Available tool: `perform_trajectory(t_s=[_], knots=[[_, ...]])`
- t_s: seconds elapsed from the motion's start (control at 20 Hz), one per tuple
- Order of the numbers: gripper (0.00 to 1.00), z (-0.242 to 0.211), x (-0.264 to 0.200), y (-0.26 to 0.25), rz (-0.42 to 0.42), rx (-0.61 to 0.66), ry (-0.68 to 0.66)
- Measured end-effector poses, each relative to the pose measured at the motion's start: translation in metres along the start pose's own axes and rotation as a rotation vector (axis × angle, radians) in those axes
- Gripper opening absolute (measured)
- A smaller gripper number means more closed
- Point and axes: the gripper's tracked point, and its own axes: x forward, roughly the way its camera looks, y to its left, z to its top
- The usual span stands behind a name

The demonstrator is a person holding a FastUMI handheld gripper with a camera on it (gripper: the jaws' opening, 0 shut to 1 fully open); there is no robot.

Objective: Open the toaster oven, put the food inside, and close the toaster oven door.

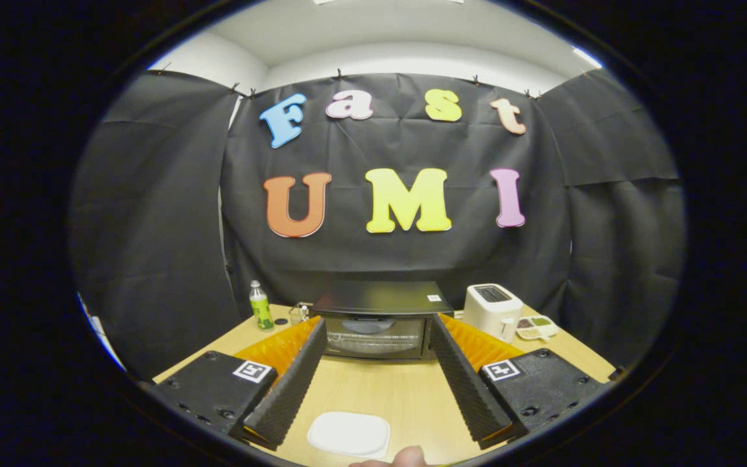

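Oven (377, 324): black toaster oven, at the far side of the table, straight beyond the fingers, seen in the gap between their tips; door shut, glass front facing the camera, a rack dimly visible behind it.
Food (349, 434): pale, flat, rounded-square piece lying on the table between the fingers, near their base; neither finger touches it.
Tongs (377, 327): spread wide, holding nothing; the two ridged pads (292, 379) run forward, apart from each other, with bare tabletop between them.
Fingertip (406, 456): part of a person's finger shows just behind the food, at the near edge of the table.
Table (380, 389): light wood top.
Bottle (260, 306): small, green label, white cap, upright, left of the oven near the wall.
Toaster (492, 310): white, slot type, right of the oven, just beside it.
Dish (536, 327): small divided tray with greenish and dark contents, right of the toaster.
Glass (297, 314): small clear object between bottle and oven; too small to tell more.
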Motion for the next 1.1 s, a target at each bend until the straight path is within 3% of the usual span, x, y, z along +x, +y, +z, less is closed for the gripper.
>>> perform_trajectory(t_s=[0.25,0.55,0.95,1.1], knots=[[1.0,0.016,-0.073,0.012,0.031,-0.013,-0.052],[1.0,0.013,-0.122,0.017,0.02,-0.013,-0.051],[1.0,0.019,-0.162,0.036,0.057,-0.004,-0.072],[1.0,0.022,-0.162,0.031,0.018,-0.002,-0.079]])
